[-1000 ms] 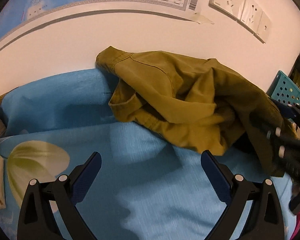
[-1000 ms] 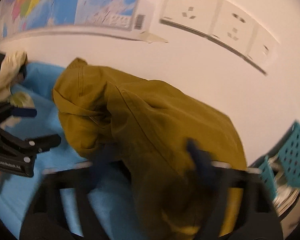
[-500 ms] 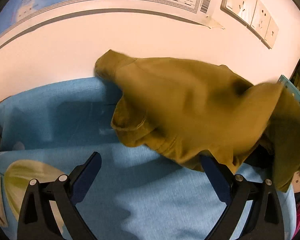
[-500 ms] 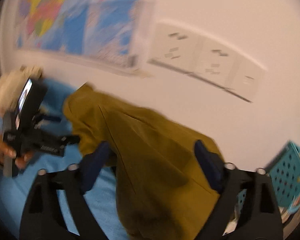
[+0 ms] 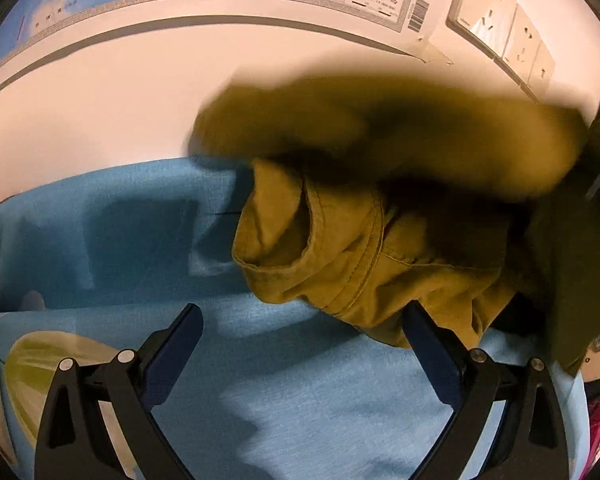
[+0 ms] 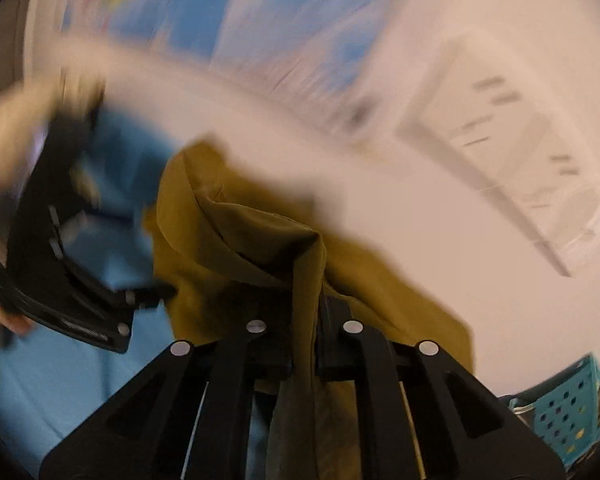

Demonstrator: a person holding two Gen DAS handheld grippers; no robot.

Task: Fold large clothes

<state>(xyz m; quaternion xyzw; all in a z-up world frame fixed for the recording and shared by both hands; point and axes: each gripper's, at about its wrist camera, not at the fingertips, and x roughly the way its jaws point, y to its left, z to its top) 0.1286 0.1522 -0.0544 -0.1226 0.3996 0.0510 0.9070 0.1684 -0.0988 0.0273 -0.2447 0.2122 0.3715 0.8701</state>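
Blue-sheeted bed [image 5: 140, 240] under a crumpled olive garment [image 5: 340, 264].

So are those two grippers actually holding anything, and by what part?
The right gripper is shut on a bunched fold of the mustard garment. The left gripper is open and holds nothing.

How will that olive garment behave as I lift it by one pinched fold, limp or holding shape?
Probably limp: the olive garment drapes in soft folds from where the right gripper is shut on it. Its thick stitched hems suggest some weight, so the bulk may sag and drag across the blue sheet. The open left gripper gives no support.
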